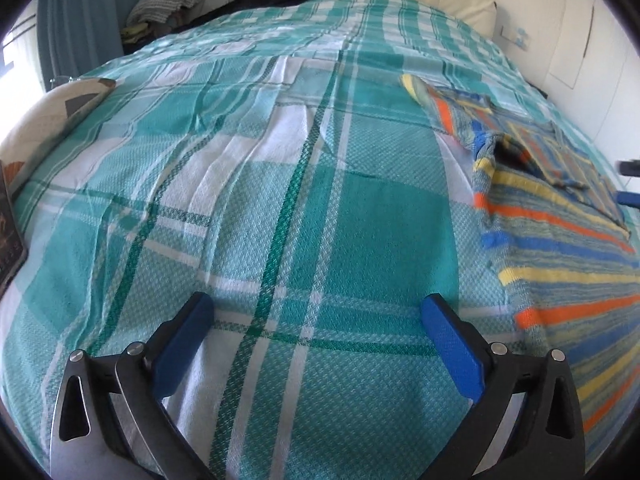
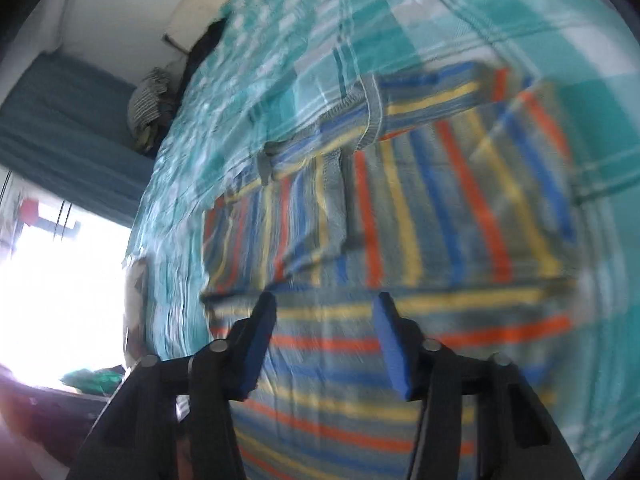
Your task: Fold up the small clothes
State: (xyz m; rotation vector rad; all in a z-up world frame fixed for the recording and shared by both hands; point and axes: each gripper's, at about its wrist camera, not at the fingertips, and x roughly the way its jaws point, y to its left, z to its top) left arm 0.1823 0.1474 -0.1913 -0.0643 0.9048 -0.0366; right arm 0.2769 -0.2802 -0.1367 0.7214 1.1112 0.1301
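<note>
Seemingly tilted right gripper (image 2: 324, 312), over striped garment (image 2: 400, 208)

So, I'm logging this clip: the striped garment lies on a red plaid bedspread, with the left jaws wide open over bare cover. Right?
Not quite. The bedspread is teal and white plaid, not red, as the left wrist view shows. The rest holds: the striped garment lies on it, and the left gripper has its jaws wide open over bare cover.

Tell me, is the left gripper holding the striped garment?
No. The left gripper stands open over bare checked bedspread; the striped garment lies beside it.
</note>
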